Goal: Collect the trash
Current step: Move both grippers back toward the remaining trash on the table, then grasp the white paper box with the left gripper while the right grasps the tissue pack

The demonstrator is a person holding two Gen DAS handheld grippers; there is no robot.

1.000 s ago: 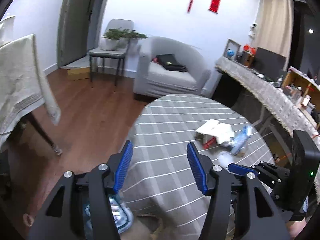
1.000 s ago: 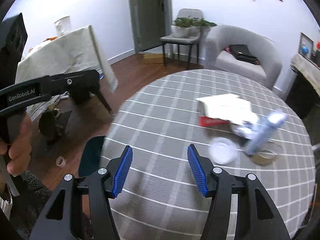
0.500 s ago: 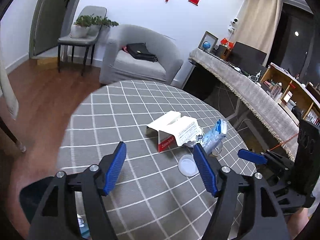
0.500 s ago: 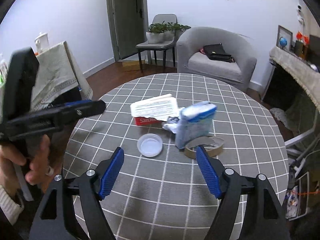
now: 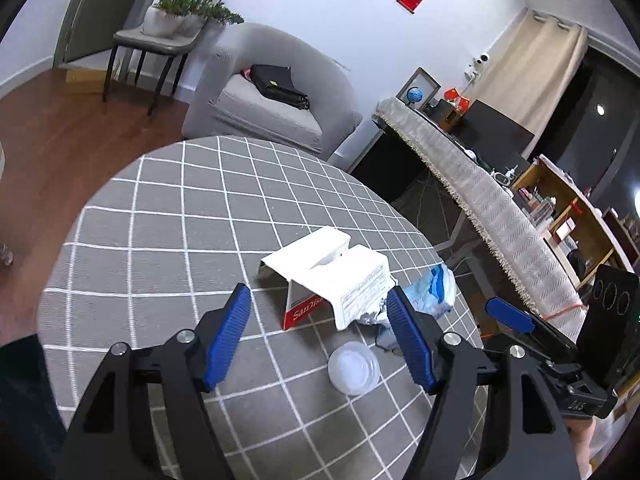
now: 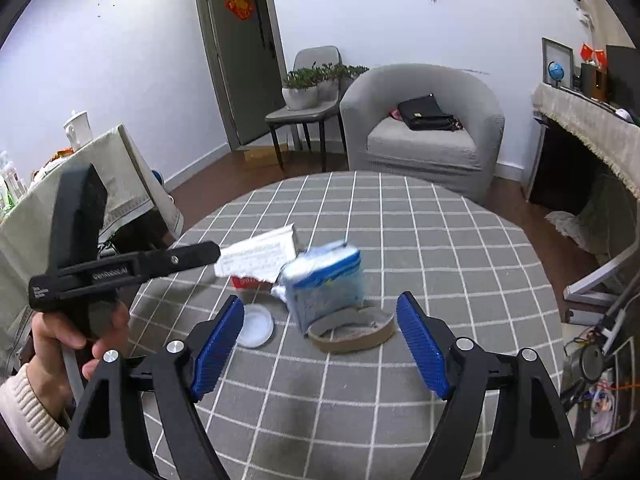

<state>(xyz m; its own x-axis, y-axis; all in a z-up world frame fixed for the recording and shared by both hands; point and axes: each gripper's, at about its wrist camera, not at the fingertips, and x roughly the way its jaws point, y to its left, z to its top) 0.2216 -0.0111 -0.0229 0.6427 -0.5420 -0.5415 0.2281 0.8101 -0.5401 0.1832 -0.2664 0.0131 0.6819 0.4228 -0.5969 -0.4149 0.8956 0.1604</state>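
The trash sits in a small heap on the round checked desk (image 5: 168, 216); a torn white box (image 5: 328, 280), a blue-and-white wrapper (image 6: 326, 280), a clear plastic lid (image 5: 354, 366) and a brown tape ring (image 6: 352, 326) lie close together. The left claw (image 5: 318, 340) hovers above the desk with its jaws wide and empty; the box lies just beyond them, the lid below and between. The right claw (image 6: 320, 346) is opening, nothing between its pads; the wrapper and ring lie just ahead of it.
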